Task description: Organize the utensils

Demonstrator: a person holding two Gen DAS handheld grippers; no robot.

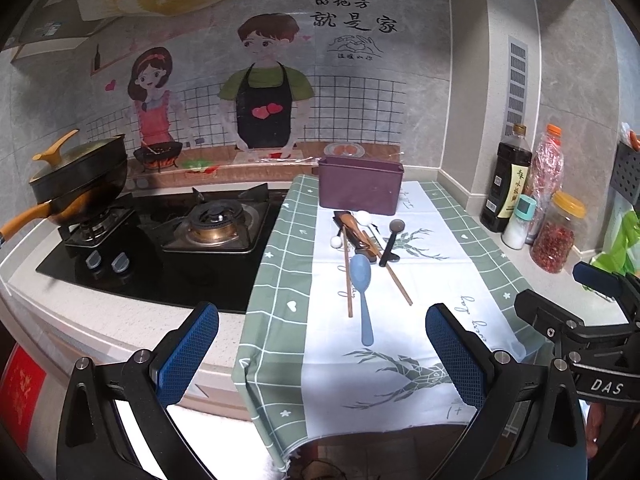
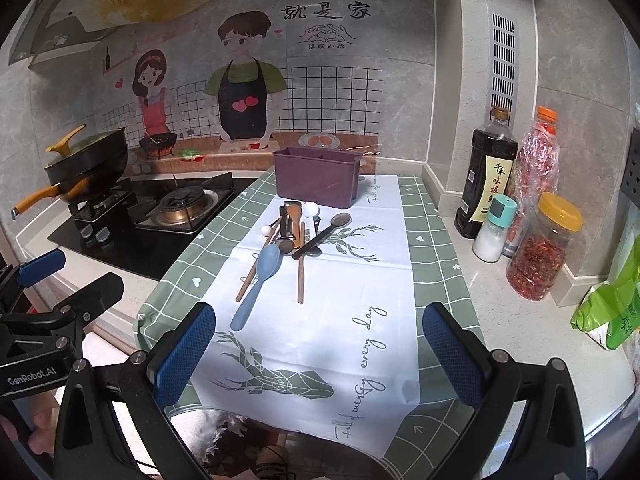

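A pile of utensils lies on the green and white cloth (image 1: pixel 420 280) (image 2: pixel 360 280): a blue spoon (image 1: pixel 362 284) (image 2: pixel 262 276), wooden chopsticks (image 1: pixel 347 276) (image 2: pixel 301 264), a dark ladle (image 1: pixel 390 246) (image 2: pixel 324 234), white spoons (image 1: pixel 365 217) (image 2: pixel 311 210) and a wooden spoon (image 1: pixel 352 222) (image 2: pixel 295 216). A purple utensil box (image 1: pixel 360 186) (image 2: pixel 316 176) stands behind them. My left gripper (image 1: pixel 322 344) is open and empty, near the cloth's front edge. My right gripper (image 2: pixel 318 344) is open and empty, also short of the pile.
A gas stove (image 1: pixel 172 236) (image 2: pixel 160 216) with a lidded black pan (image 1: pixel 76 176) (image 2: pixel 86 160) is to the left. A soy sauce bottle (image 1: pixel 508 184) (image 2: pixel 486 176), salt shaker (image 2: pixel 494 228), chili jar (image 1: pixel 558 232) (image 2: pixel 544 248) and green bag (image 2: pixel 612 312) stand on the right.
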